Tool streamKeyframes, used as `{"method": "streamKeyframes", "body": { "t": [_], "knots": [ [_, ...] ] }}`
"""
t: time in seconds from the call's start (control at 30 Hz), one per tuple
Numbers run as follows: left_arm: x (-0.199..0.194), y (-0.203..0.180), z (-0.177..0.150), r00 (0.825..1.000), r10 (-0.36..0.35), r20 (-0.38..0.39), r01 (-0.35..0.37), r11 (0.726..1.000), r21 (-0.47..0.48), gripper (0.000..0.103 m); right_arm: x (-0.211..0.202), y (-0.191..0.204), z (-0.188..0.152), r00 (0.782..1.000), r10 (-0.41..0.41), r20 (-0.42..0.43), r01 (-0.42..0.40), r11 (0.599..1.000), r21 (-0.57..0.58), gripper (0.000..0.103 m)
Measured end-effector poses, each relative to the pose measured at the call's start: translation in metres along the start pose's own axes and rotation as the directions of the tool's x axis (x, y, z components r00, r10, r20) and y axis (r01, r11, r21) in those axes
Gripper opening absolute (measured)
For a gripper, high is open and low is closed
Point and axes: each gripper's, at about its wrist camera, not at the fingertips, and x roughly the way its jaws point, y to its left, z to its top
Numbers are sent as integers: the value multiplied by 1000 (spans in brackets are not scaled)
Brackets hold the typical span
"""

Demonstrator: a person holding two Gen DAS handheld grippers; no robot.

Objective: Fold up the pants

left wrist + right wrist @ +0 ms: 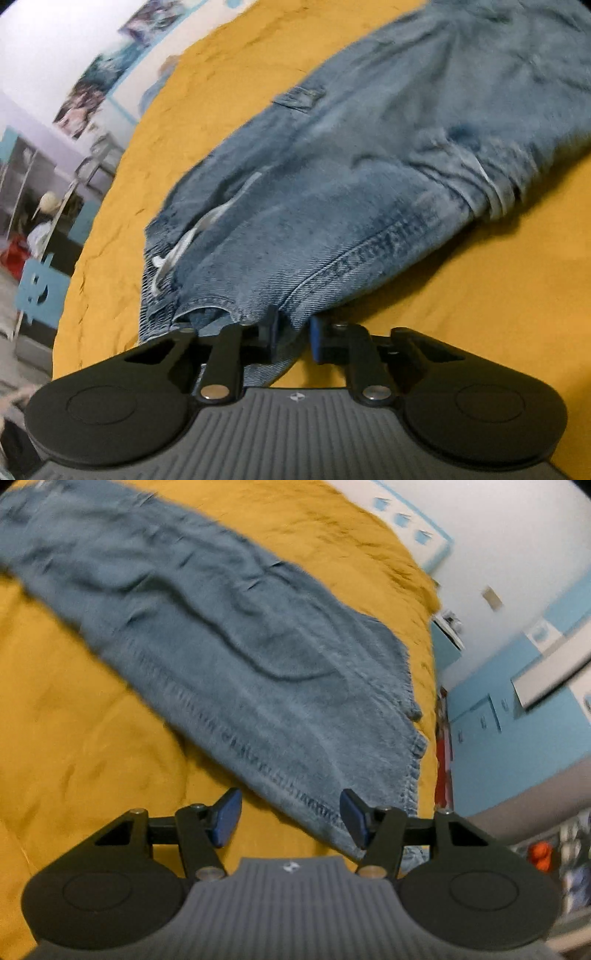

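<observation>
A pair of blue denim pants [351,177] lies on a mustard-yellow bed cover [498,295]. In the left wrist view my left gripper [293,334] is shut on the waist end of the pants, with denim pinched between the blue pads. A white drawstring [184,243] hangs at the waistband. In the right wrist view the pant legs [229,657] stretch away to the upper left, hem end nearest. My right gripper [290,818] is open, its fingers straddling the seamed near edge of the leg just by the hem [413,760].
The bed cover's [74,720] right edge drops off near a blue cabinet [517,716] and a white wall. In the left wrist view the bed's left edge borders shelving and a blue sign [40,288]. Pictures [88,96] hang on the wall.
</observation>
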Motion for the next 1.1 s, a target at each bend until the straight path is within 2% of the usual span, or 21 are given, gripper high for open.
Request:
{"method": "streamKeyframes", "body": {
  "t": [0.13, 0.2, 0.33, 0.53, 0.73, 0.93, 1.1],
  "knots": [
    [-10, 12, 7, 1000, -1, 20, 3, 996, -88, 7, 9, 9, -8, 999, -41, 3, 41, 994, -106, 54],
    [-14, 15, 12, 1000, 8, 26, -5, 995, -103, 6, 11, 9, -7, 998, -52, 23, 54, 993, -105, 42],
    [-20, 20, 23, 998, 34, 49, -27, 990, -139, 5, 14, 12, -2, 996, -84, 32, 87, 988, -129, 1],
    [-26, 44, 57, 995, 65, 73, -49, 980, -193, 4, -5, -6, 24, 983, -147, 106, 156, 985, -79, 0],
    [-11, 82, 116, 990, 120, 74, -104, 974, -200, 2, -4, -48, 89, 969, -197, 147, 207, 976, -60, 0],
    [26, 121, 172, 980, 185, 78, -166, 964, -207, 1, 31, -103, 168, 954, -252, 162, 260, 965, -32, 0],
    [82, 136, 214, 980, 192, 49, -178, 961, -210, 1, 85, -136, 234, 957, -247, 151, 250, 968, -6, 0]
  ]
}}
